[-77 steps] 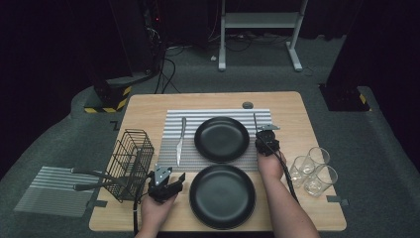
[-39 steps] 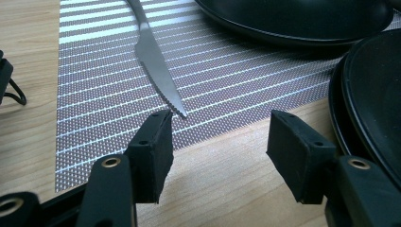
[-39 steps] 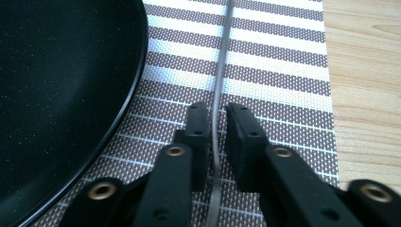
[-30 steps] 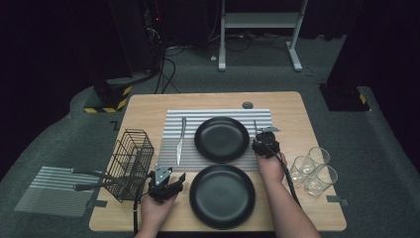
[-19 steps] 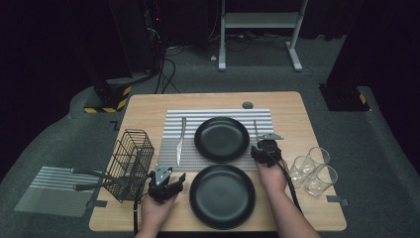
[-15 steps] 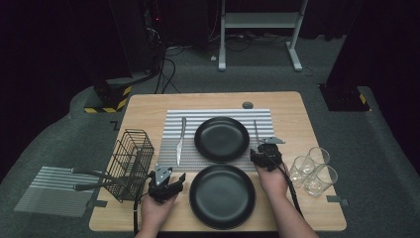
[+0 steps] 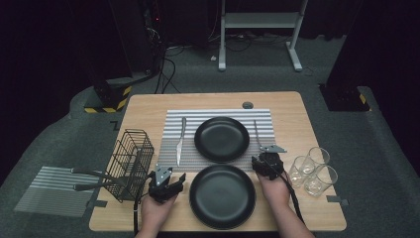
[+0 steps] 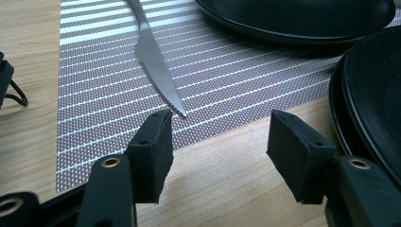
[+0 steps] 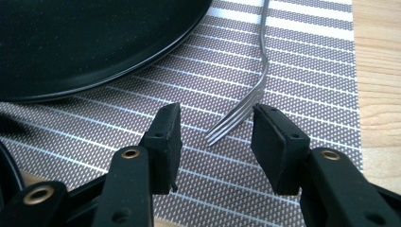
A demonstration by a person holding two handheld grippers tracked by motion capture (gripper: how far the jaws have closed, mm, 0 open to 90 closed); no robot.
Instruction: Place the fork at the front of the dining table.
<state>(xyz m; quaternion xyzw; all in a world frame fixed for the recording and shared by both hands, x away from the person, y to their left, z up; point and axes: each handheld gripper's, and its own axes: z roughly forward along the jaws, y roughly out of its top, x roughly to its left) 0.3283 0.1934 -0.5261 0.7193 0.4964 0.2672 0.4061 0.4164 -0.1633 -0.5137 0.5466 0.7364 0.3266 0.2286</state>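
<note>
Two black plates lie in a line: the far plate (image 7: pixel 221 139) on a striped placemat (image 7: pixel 208 115), the near plate (image 7: pixel 222 196) on bare wood. A knife (image 7: pixel 181 141) lies left of the far plate and a fork (image 7: pixel 257 131) right of it. My right gripper (image 7: pixel 264 158) is at the fork's near end. It stands open (image 9: pixel 216 135), with the fork's tines (image 9: pixel 236 116) on the mat between its jaws, untouched. My left gripper (image 7: pixel 171 179) rests left of the near plate, open (image 8: pixel 217 142), and the knife tip (image 8: pixel 156 66) is just beyond it.
A black wire basket (image 7: pixel 131 161) stands at the table's left edge. Three clear glasses (image 7: pixel 312 168) cluster at the right edge. A second striped mat (image 7: pixel 47 191) lies on the floor to the left. A round hole (image 7: pixel 247 105) marks the table's far side.
My right gripper has drawn back toward the person along the fork, from beside the far plate to the tine end. The left gripper has stayed put.
</note>
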